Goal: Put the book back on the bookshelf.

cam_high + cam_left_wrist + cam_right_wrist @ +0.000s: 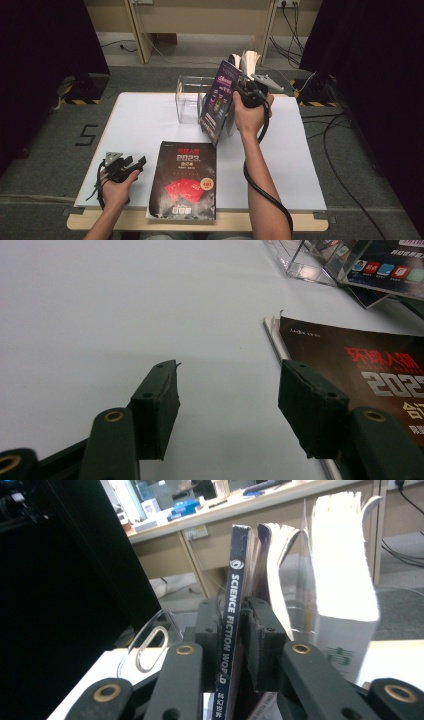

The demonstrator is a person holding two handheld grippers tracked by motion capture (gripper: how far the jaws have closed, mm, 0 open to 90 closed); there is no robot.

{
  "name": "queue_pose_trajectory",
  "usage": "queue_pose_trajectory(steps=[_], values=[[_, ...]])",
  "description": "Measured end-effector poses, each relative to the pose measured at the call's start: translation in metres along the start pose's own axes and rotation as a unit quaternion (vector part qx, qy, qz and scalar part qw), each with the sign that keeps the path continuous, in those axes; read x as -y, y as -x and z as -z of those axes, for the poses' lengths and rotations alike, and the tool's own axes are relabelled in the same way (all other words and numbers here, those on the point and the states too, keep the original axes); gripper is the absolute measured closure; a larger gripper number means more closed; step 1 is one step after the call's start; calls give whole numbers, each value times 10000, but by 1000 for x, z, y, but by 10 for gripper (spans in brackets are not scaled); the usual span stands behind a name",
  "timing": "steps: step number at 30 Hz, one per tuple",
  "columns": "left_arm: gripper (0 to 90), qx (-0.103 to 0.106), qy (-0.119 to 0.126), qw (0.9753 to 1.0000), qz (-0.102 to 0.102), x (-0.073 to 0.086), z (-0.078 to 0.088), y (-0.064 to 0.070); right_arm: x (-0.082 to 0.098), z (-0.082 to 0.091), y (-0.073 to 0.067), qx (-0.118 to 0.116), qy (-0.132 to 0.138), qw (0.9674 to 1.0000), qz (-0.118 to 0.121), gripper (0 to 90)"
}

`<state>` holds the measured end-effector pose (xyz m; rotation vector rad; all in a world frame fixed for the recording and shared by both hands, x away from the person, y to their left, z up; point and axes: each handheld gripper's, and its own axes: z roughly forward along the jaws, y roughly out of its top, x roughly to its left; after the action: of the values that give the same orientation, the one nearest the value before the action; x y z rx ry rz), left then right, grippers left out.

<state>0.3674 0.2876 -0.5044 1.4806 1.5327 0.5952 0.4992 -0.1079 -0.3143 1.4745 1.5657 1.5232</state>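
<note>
My right gripper holds a dark purple magazine upright at the clear acrylic holder at the table's far middle. In the right gripper view the spine of this magazine, lettered SCIENCE FICTION WORLD, stands between the jaws of my right gripper, with the pads against both sides. My left gripper rests open on the white table at the front left, nothing between its jaws. A black magazine with red figures lies flat just right of it, also seen as the black magazine beside my left gripper.
A thick white book with fanned pages stands upright just right of the held magazine, seen in the high view as the white book. The clear holder has an open compartment on its left. Beyond the table stand wooden desk legs and cables.
</note>
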Motion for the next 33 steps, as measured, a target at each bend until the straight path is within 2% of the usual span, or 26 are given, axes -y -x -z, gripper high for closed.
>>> queue_pose_trajectory(steps=[4, 8, 13, 21, 28, 33], values=[[405, -5, -1, 10000, 9, 0, 0, 0, -3, 2, 1, 53, -69, 9999, -68, 743], [405, 0, 18, 10000, 22, 0, 0, 0, -4, 3, 1, 231, -74, 9997, -93, 709], [405, 1, 14, 10000, 18, 0, 0, 0, -2, 3, -1, 274, -42, 9996, 44, 707], [406, 5, 2, 10000, 27, 0, 0, -1, -6, 2, -3, 254, 134, 9996, 39, 663], [406, 8, 4, 10000, 40, 0, 0, -1, -10, -2, -5, 382, 36, 9992, 71, 696], [406, 8, -2, 10000, 52, 0, 0, -1, -15, -3, -4, 410, -125, 9991, -15, 800]])
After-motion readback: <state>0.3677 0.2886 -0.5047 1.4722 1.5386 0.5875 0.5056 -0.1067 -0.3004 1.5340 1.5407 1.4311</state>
